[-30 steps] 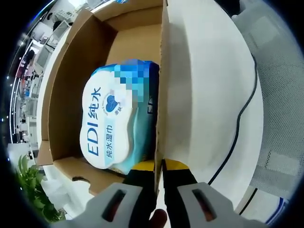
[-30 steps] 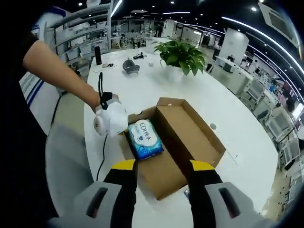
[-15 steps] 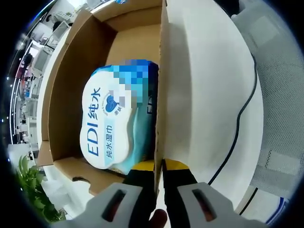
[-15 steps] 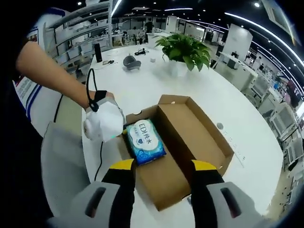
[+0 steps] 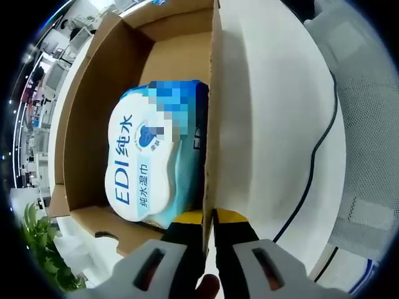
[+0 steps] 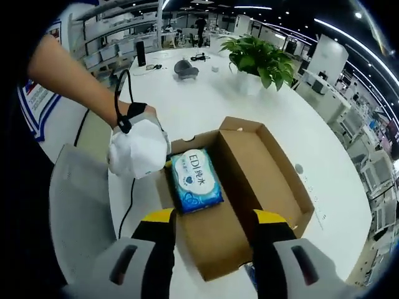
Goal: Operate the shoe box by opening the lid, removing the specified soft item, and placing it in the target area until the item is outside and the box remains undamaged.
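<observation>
Lid already open, shoe box (image 6: 249, 187) lying flat on the white table (image 6: 206, 106). Wet-wipe pack (image 6: 195, 179) resting inside the box, in the compartment nearer the person's arm, label up, not yet lifted out.

Left gripper (image 5: 209, 219) clenched on the box's side wall (image 5: 212, 124), jaws pinching the cardboard edge from either side; pack (image 5: 149, 156) sitting just inside that wall, touching or nearly touching it. Seen from the right gripper view, left gripper (image 6: 138, 149) pressing at the box's near-left edge, just beside the pack, a black cable (image 6: 128, 208) trailing from it over the table edge.

Right gripper (image 6: 212, 225) hovering above the box's near end, jaws spread wide, holding nothing. Pack lying ahead of and slightly left of the gap between the jaws, below them. Long axis of the pack running roughly along the gripper's forward line, parallel to the box's long sides; short width therefore facing across the jaws.

Judging: left gripper nearer but occupied steadying the box, so the free right gripper looking the likely one to descend. Pack soft, probably yielding under the squeeze. Risk: jaw catching the central cardboard divider (image 6: 234, 180).

Potted plant (image 6: 262, 59) well apart, far side of table.
</observation>
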